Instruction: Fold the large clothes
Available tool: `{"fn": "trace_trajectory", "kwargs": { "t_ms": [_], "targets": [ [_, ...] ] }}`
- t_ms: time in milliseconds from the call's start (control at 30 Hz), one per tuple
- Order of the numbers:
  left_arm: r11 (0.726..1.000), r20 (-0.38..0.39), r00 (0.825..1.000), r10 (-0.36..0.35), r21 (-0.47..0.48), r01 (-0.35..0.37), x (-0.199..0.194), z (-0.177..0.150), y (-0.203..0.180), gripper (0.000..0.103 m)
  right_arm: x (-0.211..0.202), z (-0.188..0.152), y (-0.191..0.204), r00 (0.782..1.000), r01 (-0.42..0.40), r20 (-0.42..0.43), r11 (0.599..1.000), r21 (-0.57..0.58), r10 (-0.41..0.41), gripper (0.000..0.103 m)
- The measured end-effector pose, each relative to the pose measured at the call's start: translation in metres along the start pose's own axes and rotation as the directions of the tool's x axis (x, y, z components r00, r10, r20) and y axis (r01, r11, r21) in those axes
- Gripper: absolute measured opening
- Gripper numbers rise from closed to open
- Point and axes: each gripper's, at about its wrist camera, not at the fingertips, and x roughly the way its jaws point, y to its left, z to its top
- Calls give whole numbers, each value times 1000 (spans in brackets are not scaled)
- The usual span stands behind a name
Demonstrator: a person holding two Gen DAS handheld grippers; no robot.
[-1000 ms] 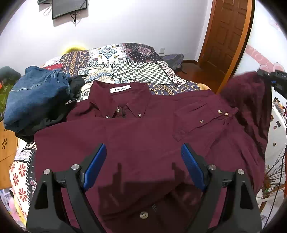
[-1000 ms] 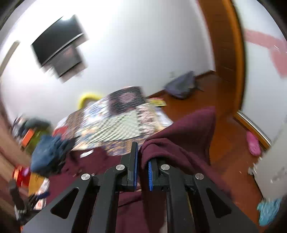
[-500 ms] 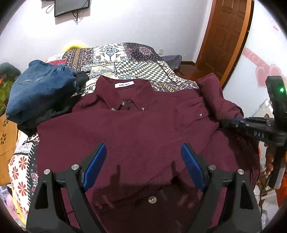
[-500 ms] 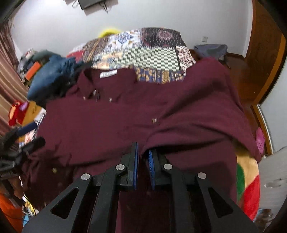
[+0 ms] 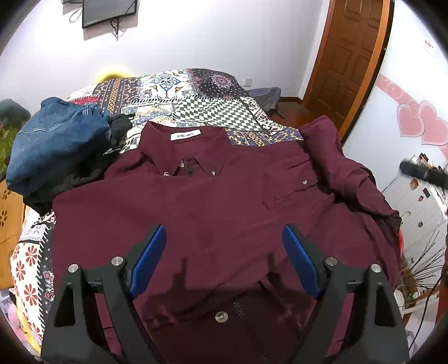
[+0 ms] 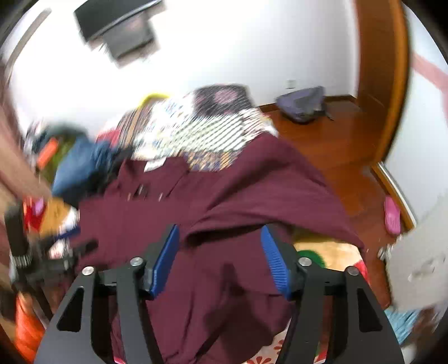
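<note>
One denim heap point(image 5: 56, 148) sits at the bed's left edge and one maroon shirt point(image 5: 212, 207) lies face up across the near half of the bed point(image 5: 196, 92), collar toward the far wall, one sleeve bunched at the right edge. It's a patchwork cover, a white wall with a screen point(image 5: 109, 11), and a wooden door point(image 5: 344, 61) on the right. The left gripper point(image 5: 224, 240) hangs wide above the shirt, gripping nothing; the right gripper point(image 6: 219, 238) has just been opening, jaws parted over the sleeve, pads clear of it.
</note>
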Motion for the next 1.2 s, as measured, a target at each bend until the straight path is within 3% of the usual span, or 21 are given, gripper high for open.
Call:
{"fn": "trace_trajectory", "kwargs": {
  "t_ms": [100, 233, 400, 567, 667, 900, 1000, 1067, 1200],
  "targets": [
    [1000, 2, 1000, 5, 6, -5, 0, 2, -4, 85, 4, 6, -31, 1000, 9, 13, 988, 153, -11, 63],
    [1000, 4, 1000, 15, 15, -15, 2, 5, -8, 85, 24, 3, -77, 1000, -8, -8, 938, 346, 11, 63],
    [1000, -10, 1000, 15, 16, -15, 10, 9, -12, 85, 56, -13, -122, 996, -24, -62, 851, 525, 66, 63],
    [1000, -33, 999, 16, 15, -15, 22, 13, -15, 85, 85, -31, -159, 985, -39, -97, 735, 677, 141, 63],
    [1000, -44, 999, 17, 14, -16, 28, 14, -16, 85, 94, -34, -172, 985, -35, -92, 699, 714, 144, 63],
    [1000, -58, 998, 30, 4, -29, 38, 15, -13, 85, 118, -18, -179, 993, 40, -110, 711, 702, 52, 63],
    [999, -56, 998, 41, -3, -41, 38, 14, -10, 85, 121, -13, -175, 992, 96, -129, 753, 651, -16, 42],
    [999, -54, 998, 42, -10, -43, 37, 14, -6, 85, 118, -7, -168, 993, 81, -117, 786, 613, -12, 24],
    [998, -41, 998, 55, -14, -55, 32, 13, -1, 85, 98, 5, -158, 996, 91, -66, 837, 539, -66, 14]
  ]
}}
